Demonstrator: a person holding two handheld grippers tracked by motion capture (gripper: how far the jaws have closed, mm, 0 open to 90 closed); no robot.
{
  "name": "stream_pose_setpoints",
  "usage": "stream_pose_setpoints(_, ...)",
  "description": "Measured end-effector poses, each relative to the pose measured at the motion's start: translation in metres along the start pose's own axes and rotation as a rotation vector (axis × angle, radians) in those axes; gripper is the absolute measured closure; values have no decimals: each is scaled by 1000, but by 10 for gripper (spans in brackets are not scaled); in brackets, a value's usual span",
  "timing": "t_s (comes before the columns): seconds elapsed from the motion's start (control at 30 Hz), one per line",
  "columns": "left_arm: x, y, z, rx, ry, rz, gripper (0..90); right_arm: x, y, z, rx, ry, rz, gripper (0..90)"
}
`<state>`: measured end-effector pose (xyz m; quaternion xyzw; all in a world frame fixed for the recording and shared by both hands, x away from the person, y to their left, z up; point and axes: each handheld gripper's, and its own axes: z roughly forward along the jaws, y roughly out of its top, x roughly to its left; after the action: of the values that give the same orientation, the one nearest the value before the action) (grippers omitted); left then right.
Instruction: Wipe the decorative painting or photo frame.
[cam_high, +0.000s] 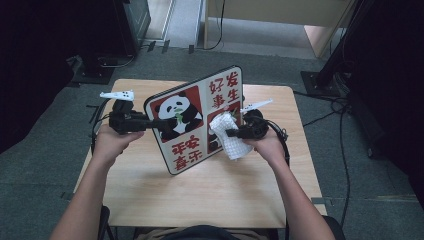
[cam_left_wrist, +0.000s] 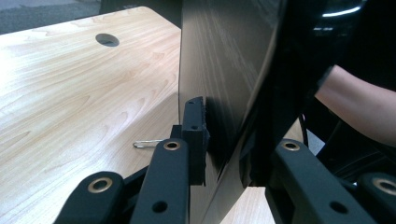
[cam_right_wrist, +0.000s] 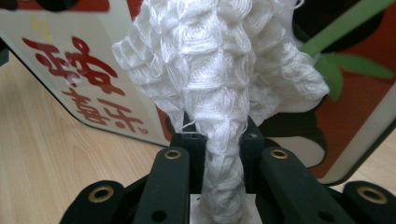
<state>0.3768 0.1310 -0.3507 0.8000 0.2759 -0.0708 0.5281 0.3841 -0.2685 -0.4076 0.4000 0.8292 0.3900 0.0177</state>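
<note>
On the wooden tabletop (cam_high: 210, 195), seen from the high view, a panda-printed board (cam_high: 197, 120) stands on its lower edge, tilted, its printed face toward the person; the face carries a panda picture and red characters in four panels. The left hand-held gripper (cam_high: 150, 123) grips the board's left edge; in the left gripper view its jaws are closed onto the board (cam_left_wrist: 219, 79), one pad pressed flat against the plain back face, the other jaw on the far side of the edge; the board is held clear between them. The left hand (cam_high: 112, 142) holds that gripper level, just beside the board. The right hand-held gripper (cam_high: 231, 132) is clamped tight on a white waffle-weave cloth (cam_high: 227, 135); in the right gripper view the cloth (cam_right_wrist: 224, 84) is pinched into a narrow twist between the jaws and spreads out above them, bunched against the board's printed face (cam_right_wrist: 93, 79) near its lower right panel; whether the cloth presses on the face or lies just off it cannot be told. The right hand (cam_high: 267, 147) sits just right of the board. A round hole (cam_left_wrist: 107, 39) shows in the tabletop in the left gripper view; a small metal clip (cam_left_wrist: 147, 143) lies on the wood near the left jaw.
</note>
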Motion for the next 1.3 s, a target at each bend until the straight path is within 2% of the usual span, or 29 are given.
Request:
stream_pose_setpoints(0.2, 1, 0, 0, -2, -3, -3, 755, 11, 20, -19, -32, -2, -21, 794)
stream_pose_setpoints(0.3, 1, 0, 0, -1, -2, -1, 755, 16, 38, -31, -33, -12, -35, 793)
stream_pose_setpoints(0.47, 1, 0, 0, -2, -2, 0, 755, 25, 55, -39, -38, 3, -59, 793)
stream_pose_setpoints(0.5, 1, 0, 0, -2, -2, 0, 756, 31, 65, -44, -53, -3, -87, 793)
stream_pose_setpoints(0.7, 2, 0, 0, -6, -5, -1, 756, 39, 85, -54, -60, -8, -102, 793)
stream_pose_setpoints(0.8, 3, 0, 0, -8, -9, -2, 756, 44, 101, -61, -65, -19, -123, 793)
stream_pose_setpoints(0.83, 3, 0, 0, -7, -9, 0, 756, 47, 111, -64, -69, -22, -130, 793)
stream_pose_setpoints(0.87, 3, 0, 0, -6, -9, 3, 756, 47, 111, -64, -69, -22, -130, 793)
stream_pose_setpoints(0.97, 4, 0, 0, -7, -12, 1, 756, 55, 131, -68, -73, -25, -154, 792)
stream_pose_setpoints(1.07, 4, 0, 0, -9, -14, -2, 756, 60, 139, -70, -73, -25, -160, 792)
stream_pose_setpoints(1.1, 4, 0, 0, -11, -13, -1, 757, 64, 149, -71, -72, -24, -169, 792)
stream_pose_setpoints(1.3, 4, 0, 0, -8, -13, 1, 759, 71, 161, -65, -57, -43, -189, 792)
